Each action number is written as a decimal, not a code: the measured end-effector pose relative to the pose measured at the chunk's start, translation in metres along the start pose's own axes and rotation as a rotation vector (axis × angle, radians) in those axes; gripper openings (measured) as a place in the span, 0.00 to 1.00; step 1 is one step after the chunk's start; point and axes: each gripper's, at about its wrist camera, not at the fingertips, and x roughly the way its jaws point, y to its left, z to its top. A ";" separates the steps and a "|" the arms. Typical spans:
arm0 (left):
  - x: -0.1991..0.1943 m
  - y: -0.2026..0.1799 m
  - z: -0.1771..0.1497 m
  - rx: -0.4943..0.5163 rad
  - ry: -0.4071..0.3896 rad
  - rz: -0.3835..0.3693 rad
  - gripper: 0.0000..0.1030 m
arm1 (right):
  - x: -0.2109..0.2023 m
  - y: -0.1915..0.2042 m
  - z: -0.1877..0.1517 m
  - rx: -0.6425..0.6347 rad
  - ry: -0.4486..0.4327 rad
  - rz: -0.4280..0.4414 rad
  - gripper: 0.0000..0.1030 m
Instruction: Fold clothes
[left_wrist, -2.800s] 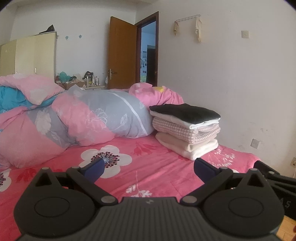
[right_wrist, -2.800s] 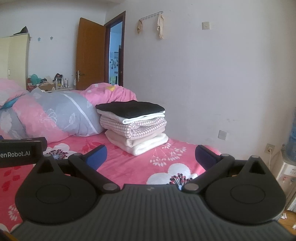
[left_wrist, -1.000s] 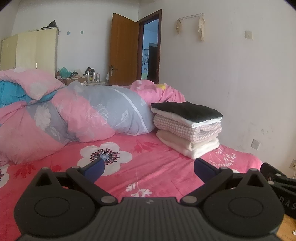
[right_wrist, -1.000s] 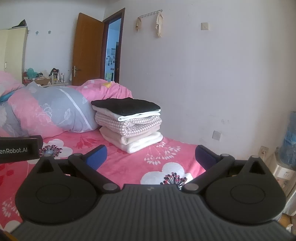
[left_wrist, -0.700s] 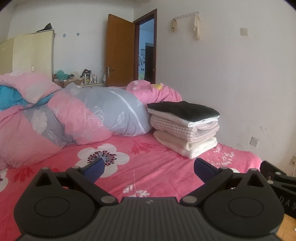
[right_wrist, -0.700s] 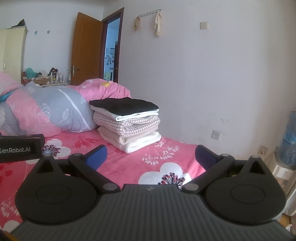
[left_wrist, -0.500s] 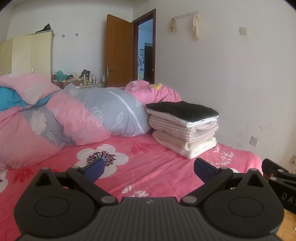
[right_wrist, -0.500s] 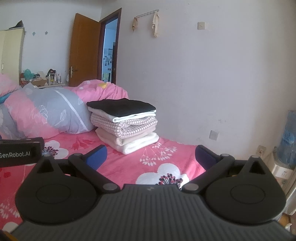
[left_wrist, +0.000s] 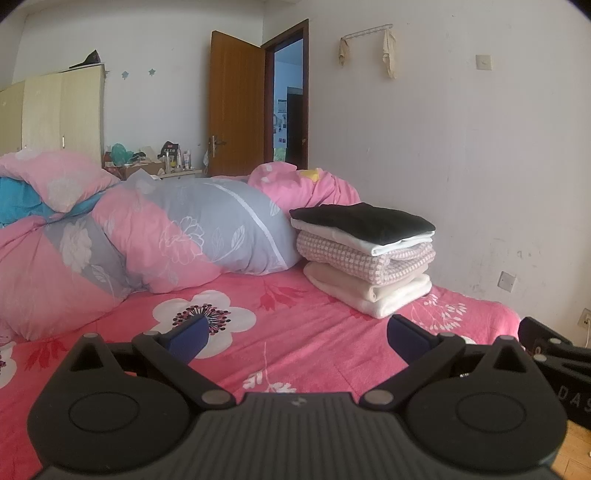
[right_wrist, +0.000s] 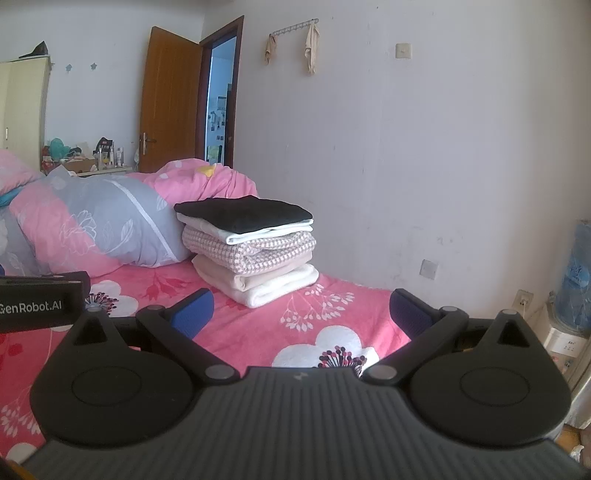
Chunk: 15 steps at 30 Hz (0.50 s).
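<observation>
Both the left gripper (left_wrist: 297, 332) and right gripper (right_wrist: 301, 308) stay spread and empty, drifting slightly before the neat stack of folded clothes (right_wrist: 249, 245) — black on top — so folding looks finished.

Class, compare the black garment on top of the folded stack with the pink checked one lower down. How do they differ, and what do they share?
The black garment is plain and dark; the pink checked one is pale and patterned. The black garment lies thin and flat on top; the pink checked one is bulkier, sandwiched between white and cream layers. Both are neatly folded, in one stack on the bed.
</observation>
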 end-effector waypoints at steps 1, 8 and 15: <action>0.000 0.000 0.000 -0.001 -0.001 0.001 1.00 | 0.000 0.000 0.000 0.000 0.000 0.000 0.99; 0.001 0.000 0.000 0.000 -0.001 0.002 1.00 | -0.001 0.002 -0.001 -0.002 0.003 0.003 0.99; 0.001 0.002 0.001 -0.005 0.000 0.002 1.00 | -0.001 0.005 -0.002 -0.006 0.005 0.004 0.99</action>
